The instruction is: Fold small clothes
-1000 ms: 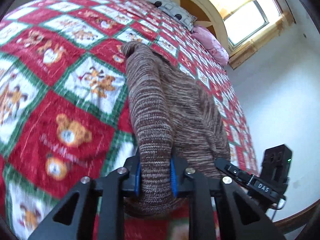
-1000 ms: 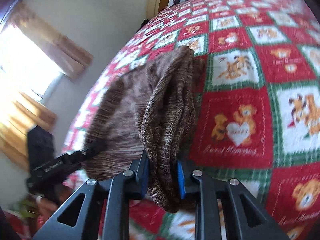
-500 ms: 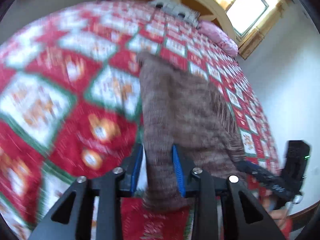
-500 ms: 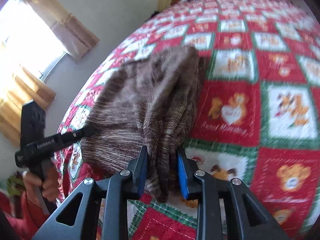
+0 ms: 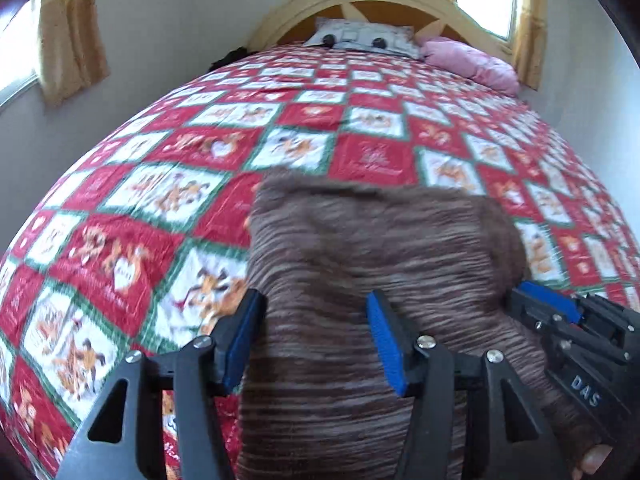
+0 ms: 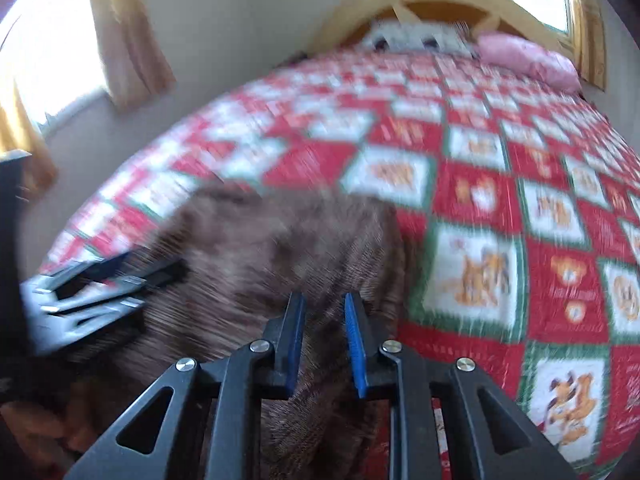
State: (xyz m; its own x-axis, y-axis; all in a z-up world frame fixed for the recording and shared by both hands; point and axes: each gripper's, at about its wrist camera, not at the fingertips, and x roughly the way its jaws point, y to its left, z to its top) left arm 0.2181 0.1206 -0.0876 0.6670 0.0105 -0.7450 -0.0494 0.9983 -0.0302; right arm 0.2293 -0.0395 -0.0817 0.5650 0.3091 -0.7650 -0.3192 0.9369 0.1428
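The brown knitted sweater (image 5: 384, 264) lies on the bed (image 5: 160, 184), near its foot, on a red, white and green quilt. It is folded into a broad band whose long axis runs across the bed, from about nine o'clock to three o'clock in the left wrist view, with its far fold edge toward twelve o'clock and the headboard (image 5: 360, 4).

The left gripper (image 5: 316, 340) sits at the near left corner of the sweater. Its fingers have just been opening and now stand well apart, with the knit between them but not pinched; the cloth seems to have been let go there. The right gripper (image 6: 322, 344) is at the near right corner. Its fingers have just been closing and stand close together, with a ridge of knit between them; blur hides whether the pads actually press on it, so I cannot tell if it is clamped.

In the left view the right gripper (image 5: 568, 344) shows at four o'clock, against the sweater's right end. Each hand is nearest its own end. The next fold, I judge, would carry one end along that long axis toward the other.
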